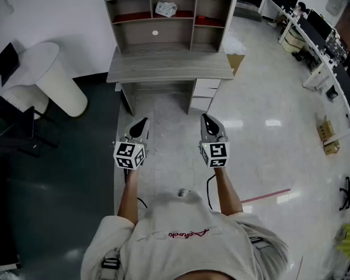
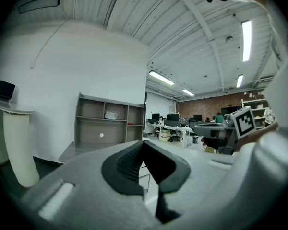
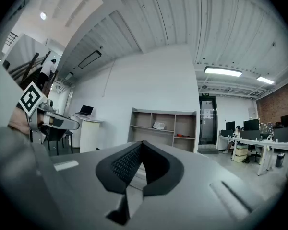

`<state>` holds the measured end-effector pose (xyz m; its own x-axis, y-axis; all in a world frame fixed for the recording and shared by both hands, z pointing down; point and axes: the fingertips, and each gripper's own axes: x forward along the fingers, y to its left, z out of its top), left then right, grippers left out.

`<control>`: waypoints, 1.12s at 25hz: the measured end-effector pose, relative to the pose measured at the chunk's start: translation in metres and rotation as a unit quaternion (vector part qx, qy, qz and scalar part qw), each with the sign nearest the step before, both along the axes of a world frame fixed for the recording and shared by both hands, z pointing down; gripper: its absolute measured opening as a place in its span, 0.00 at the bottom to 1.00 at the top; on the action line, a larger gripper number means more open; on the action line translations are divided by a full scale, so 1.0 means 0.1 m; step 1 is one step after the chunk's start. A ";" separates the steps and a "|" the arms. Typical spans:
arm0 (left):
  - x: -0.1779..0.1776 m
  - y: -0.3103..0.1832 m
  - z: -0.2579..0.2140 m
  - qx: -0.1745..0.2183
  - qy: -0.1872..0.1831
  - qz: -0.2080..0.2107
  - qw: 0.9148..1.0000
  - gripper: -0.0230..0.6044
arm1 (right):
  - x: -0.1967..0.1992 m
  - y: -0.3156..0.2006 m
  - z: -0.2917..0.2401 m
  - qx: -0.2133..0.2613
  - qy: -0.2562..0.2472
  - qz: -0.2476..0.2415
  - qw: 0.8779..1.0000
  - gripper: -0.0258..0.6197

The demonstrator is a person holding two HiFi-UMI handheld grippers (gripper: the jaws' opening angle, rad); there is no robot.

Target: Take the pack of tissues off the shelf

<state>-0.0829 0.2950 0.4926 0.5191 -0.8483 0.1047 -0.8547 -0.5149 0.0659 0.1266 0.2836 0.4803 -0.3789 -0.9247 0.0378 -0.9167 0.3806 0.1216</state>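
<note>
The pack of tissues (image 1: 166, 8) lies in the middle upper compartment of the grey shelf unit (image 1: 169, 22) that tops a desk against the far wall. It also shows small as the tissue pack (image 2: 111, 115) and the same pack (image 3: 159, 125) in the gripper views. My left gripper (image 1: 141, 124) and right gripper (image 1: 209, 121) hang side by side over the floor, well short of the desk. Both have their jaws pressed together with nothing between them.
The desk top (image 1: 169, 67) juts out in front of the shelf, with white drawers (image 1: 203, 95) beneath. A white rounded stand (image 1: 52, 77) holding a laptop sits at the left. Office desks (image 1: 321, 51) line the right side. A small box (image 1: 328, 134) lies on the floor.
</note>
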 end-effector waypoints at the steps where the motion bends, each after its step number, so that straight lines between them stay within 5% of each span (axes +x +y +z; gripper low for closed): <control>1: 0.01 -0.02 0.00 0.000 0.000 0.001 1.000 0.03 | 0.00 -0.01 0.00 0.000 0.000 -0.001 1.000 0.05; 28: 0.70 -0.17 0.22 -0.014 0.000 -0.003 1.000 0.03 | 0.38 -0.24 0.10 -0.009 -0.037 -0.056 0.998 0.05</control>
